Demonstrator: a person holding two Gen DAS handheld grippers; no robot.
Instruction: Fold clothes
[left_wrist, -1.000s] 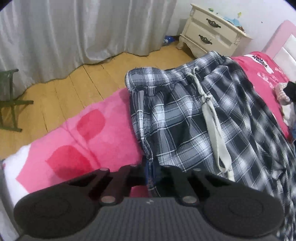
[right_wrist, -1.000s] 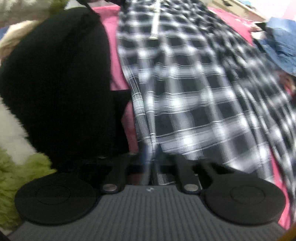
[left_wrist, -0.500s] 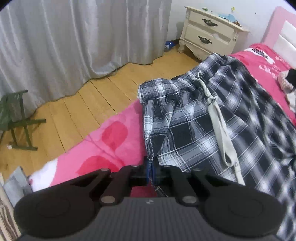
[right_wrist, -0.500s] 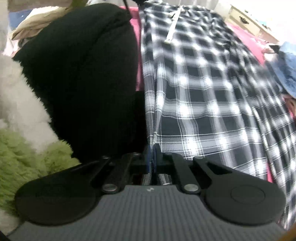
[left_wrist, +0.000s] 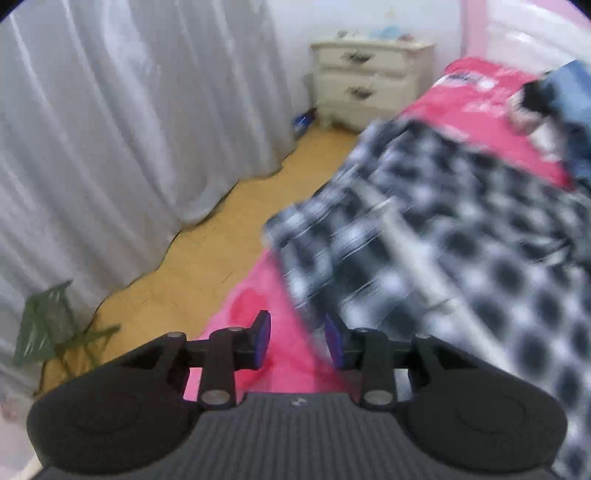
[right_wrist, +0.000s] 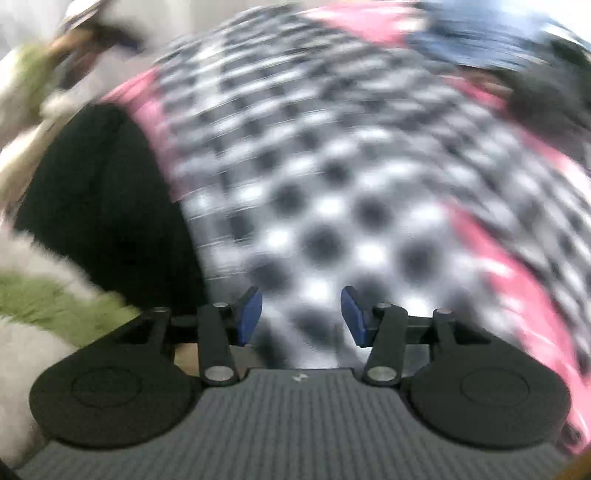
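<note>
Black-and-white plaid trousers with a pale drawstring lie spread on the pink bed cover; both views are motion-blurred. My left gripper is open and empty, its blue pads just off the trousers' near-left edge. The trousers fill the right wrist view. My right gripper is open and empty, just above the plaid cloth.
A black garment and a green-and-white fluffy item lie left of the trousers. Blue denim lies far right on the bed. A cream nightstand, grey curtain, wooden floor and a green stool are to the left.
Both grippers were shut on the trousers' edge; both have now opened and let go. The cloth has dropped back onto the bed and both cameras are swinging.
</note>
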